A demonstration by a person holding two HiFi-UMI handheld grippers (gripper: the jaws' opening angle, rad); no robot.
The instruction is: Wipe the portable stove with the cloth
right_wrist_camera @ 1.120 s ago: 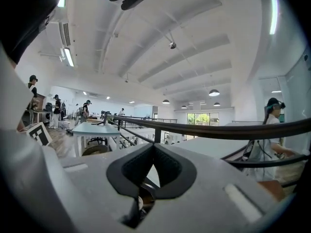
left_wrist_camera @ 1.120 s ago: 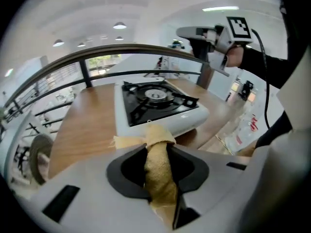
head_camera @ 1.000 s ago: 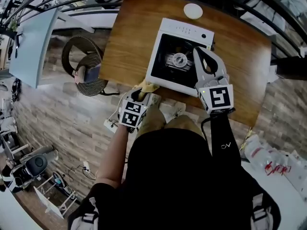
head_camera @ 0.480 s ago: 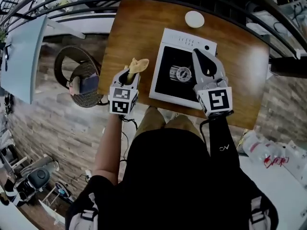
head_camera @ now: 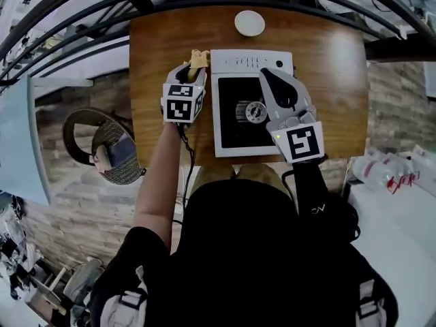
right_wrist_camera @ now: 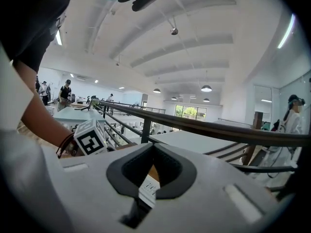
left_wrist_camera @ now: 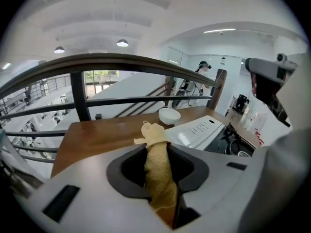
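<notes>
1. Head view: The portable stove (head_camera: 231, 128) sits in the middle of the wooden table (head_camera: 153, 46), with a small white bowl (head_camera: 250, 22) just beyond its far edge.
   - The left gripper (head_camera: 195, 70) hangs just beside the stove's far left corner, and the yellow cloth (head_camera: 197, 58) sticks out past its tips.
   - The cloth is over bare table wood at the stove's edge, not on the black top.
   - The right gripper (head_camera: 271, 80) hovers over the stove's right half, near the burner (head_camera: 255, 111).

2. Left gripper view: The jaws are clamped on the cloth (left_wrist_camera: 158, 171), which stands up as a rolled tuft between them.
   - The stove's white control strip (left_wrist_camera: 199, 129) lies ahead and to the right.
   - The bowl (left_wrist_camera: 169, 115) sits just beyond the stove.

3. Right gripper view: The right gripper (right_wrist_camera: 153, 145) has its jaws pressed together with nothing held.
   - Below the tips shows a sliver of white printed panel (right_wrist_camera: 147, 192), probably the stove's.
   - The left gripper's marker cube (right_wrist_camera: 92, 137) sits off the stove's left side.

4. Progress, as a judgement: The cloth is in hand and has reached the stove, so the fetching is done. No wiping contact shows, so the whole top and the control strip appear left to wipe.
</notes>
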